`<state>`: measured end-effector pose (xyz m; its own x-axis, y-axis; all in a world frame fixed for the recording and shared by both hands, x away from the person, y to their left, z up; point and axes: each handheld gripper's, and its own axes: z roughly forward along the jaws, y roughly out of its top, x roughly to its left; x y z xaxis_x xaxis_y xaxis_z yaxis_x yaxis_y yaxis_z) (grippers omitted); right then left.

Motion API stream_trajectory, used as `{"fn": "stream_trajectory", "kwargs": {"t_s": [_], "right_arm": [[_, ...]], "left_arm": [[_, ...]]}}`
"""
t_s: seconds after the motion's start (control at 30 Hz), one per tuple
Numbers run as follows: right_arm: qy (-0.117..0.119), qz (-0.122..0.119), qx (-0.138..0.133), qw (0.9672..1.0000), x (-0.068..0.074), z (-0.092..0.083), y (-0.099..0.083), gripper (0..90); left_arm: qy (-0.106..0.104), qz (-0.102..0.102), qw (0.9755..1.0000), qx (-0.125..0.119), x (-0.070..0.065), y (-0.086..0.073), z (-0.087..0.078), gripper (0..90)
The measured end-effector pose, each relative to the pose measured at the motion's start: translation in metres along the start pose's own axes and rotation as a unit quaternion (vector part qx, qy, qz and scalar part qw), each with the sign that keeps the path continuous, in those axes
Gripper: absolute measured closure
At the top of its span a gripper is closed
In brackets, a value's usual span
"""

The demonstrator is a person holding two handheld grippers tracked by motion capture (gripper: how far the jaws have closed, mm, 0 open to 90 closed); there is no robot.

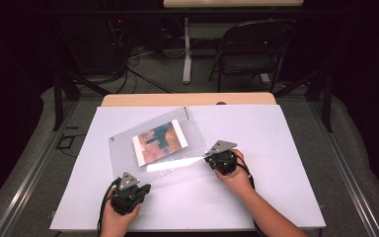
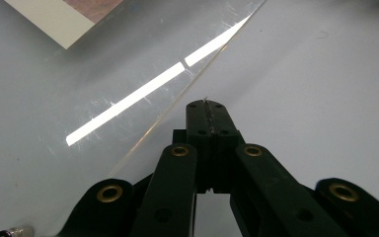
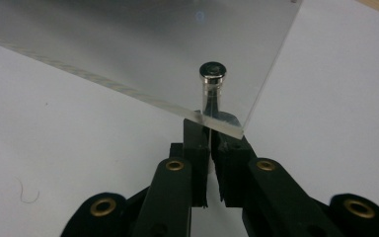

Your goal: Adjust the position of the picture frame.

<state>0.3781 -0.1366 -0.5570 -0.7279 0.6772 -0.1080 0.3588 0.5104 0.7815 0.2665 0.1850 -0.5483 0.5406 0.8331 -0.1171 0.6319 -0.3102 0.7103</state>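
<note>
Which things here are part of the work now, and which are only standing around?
In use: clear frame, picture in it, metal peg, left gripper, right gripper, white table.

Standing around: folding chair, floor cables.

From above your side you look forward and down over the white table (image 1: 256,148). Each gripper view sits close behind its own jaws, both facing the clear panel (image 1: 177,143) between them.

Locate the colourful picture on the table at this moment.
In the high view the picture lies under the clear acrylic sheet, left of the table's centre, ahead of the left gripper and left of the right gripper.
</note>
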Motion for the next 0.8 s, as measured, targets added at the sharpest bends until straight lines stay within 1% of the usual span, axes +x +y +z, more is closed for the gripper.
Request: {"fn": "stream_trajectory", "kwargs": {"t_s": [0.1,0.27,0.33,0.4,0.43,0.5,0.63,0.8], "right_arm": [[-0.004,-0.019,0.003,0.9998,0.003,-0.002,0.001,85.5],[-0.004,-0.024,-0.001,0.9997,0.006,-0.006,0.003,85.7],[-0.003,-0.025,-0.003,0.9997,0.006,-0.006,0.003,85.7],[-0.003,-0.031,-0.002,0.9995,0.008,-0.009,0.004,85.7],[-0.004,-0.032,-0.004,0.9995,0.009,-0.009,0.003,85.7],[-0.008,-0.036,-0.005,0.9993,0.011,-0.011,0.004,85.7],[-0.012,-0.047,-0.009,0.9988,0.013,-0.014,0.005,85.8],[-0.013,-0.056,-0.011,0.9983,0.017,-0.019,0.005,85.8]], "left_arm": [[-0.002,-0.003,1.0000,0.004,0.002,0.000,-0.001,90.0],[-0.003,-0.007,0.9999,0.008,0.003,0.000,0.000,90.0],[-0.001,-0.005,1.0000,0.008,0.003,0.001,0.000,90.0],[0.001,-0.010,0.9999,0.005,0.007,0.002,-0.002,90.0],[-0.005,-0.012,0.9999,0.007,0.009,0.002,-0.003,90.0],[-0.010,-0.015,0.9998,0.010,0.009,0.002,-0.002,90.0],[-0.011,-0.007,0.9998,0.014,0.008,0.003,0.000,90.0],[-0.022,-0.007,0.9996,0.016,0.007,0.005,0.001,90.0]]}}
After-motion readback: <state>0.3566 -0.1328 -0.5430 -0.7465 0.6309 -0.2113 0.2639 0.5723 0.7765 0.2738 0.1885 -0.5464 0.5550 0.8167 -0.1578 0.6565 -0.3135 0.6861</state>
